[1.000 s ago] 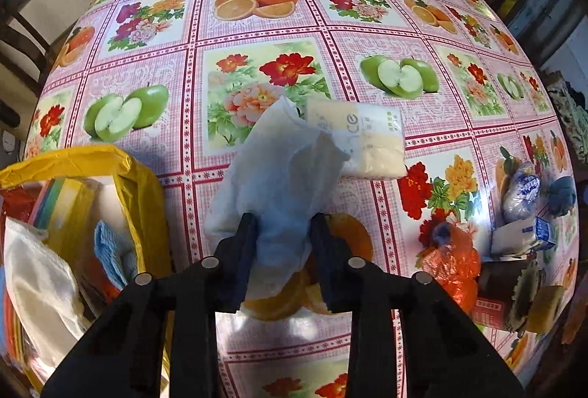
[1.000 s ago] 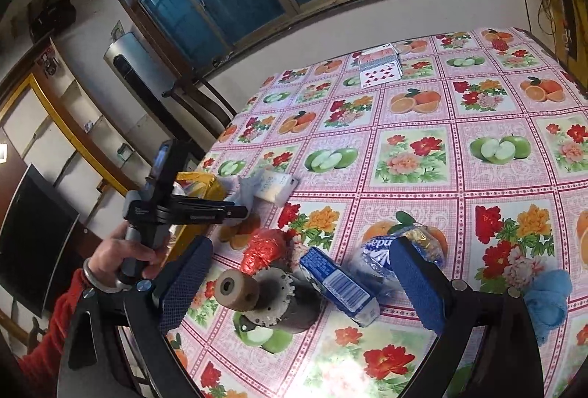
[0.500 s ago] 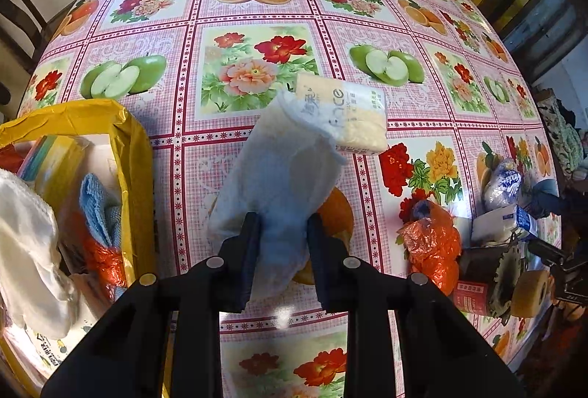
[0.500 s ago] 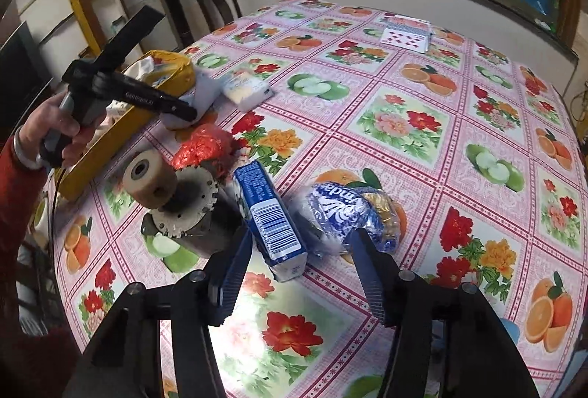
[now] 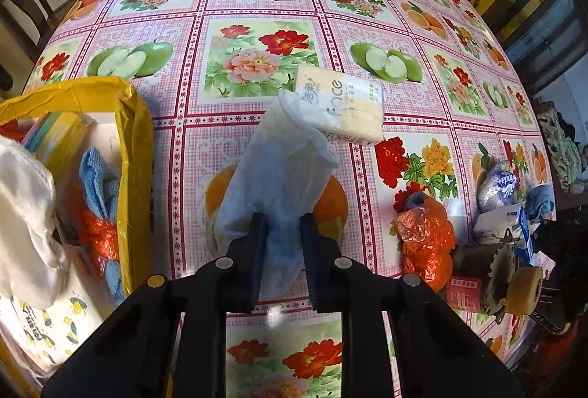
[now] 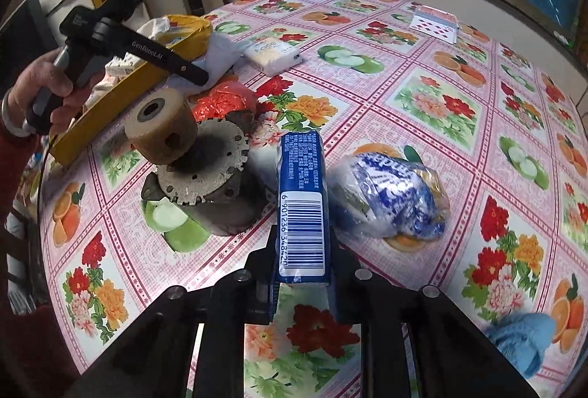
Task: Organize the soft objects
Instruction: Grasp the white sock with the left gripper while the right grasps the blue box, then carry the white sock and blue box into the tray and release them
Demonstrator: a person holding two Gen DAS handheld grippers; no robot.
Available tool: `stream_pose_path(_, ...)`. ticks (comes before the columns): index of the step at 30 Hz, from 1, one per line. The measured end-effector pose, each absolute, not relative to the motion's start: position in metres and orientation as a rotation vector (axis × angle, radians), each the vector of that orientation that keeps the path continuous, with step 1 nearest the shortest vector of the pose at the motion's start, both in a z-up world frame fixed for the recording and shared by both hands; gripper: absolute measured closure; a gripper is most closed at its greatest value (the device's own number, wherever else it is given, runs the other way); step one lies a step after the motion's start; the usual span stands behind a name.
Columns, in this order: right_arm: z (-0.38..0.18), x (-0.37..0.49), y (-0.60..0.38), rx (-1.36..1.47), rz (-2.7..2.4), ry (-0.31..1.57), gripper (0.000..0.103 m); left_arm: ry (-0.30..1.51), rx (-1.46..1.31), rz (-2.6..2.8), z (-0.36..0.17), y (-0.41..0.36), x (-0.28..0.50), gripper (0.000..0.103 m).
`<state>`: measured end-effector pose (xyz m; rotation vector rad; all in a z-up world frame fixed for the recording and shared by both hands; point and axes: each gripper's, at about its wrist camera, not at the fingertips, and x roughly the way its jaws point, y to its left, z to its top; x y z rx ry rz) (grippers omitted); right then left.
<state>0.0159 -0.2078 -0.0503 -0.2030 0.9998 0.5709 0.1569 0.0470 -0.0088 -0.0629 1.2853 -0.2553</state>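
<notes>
Between the right tongs now, blue pack clamped, left tongs still pinching white cloth.

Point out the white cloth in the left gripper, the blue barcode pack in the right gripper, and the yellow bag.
white cloth (image 5: 283, 174): left wrist view, middle of the fabric above the fingers.
blue barcode pack (image 6: 303, 192): right wrist view, top face above the barcode.
yellow bag (image 5: 137, 140): left wrist view, right-hand rim.

Both black tools carry silver screws; the person's sleeve is dark red.
</notes>
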Motion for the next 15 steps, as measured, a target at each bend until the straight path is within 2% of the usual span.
stream_pose_path(9,-0.024,-0.010,-0.265,0.175,0.576,0.940,0.082,1.232,-0.185,-0.361,0.010,0.054,0.119,0.095)
stream_pose_path(15,0.018,-0.028,-0.249,0.264,0.667,0.868,0.082,1.173,-0.248,-0.382,0.038,0.081,0.096,0.095)
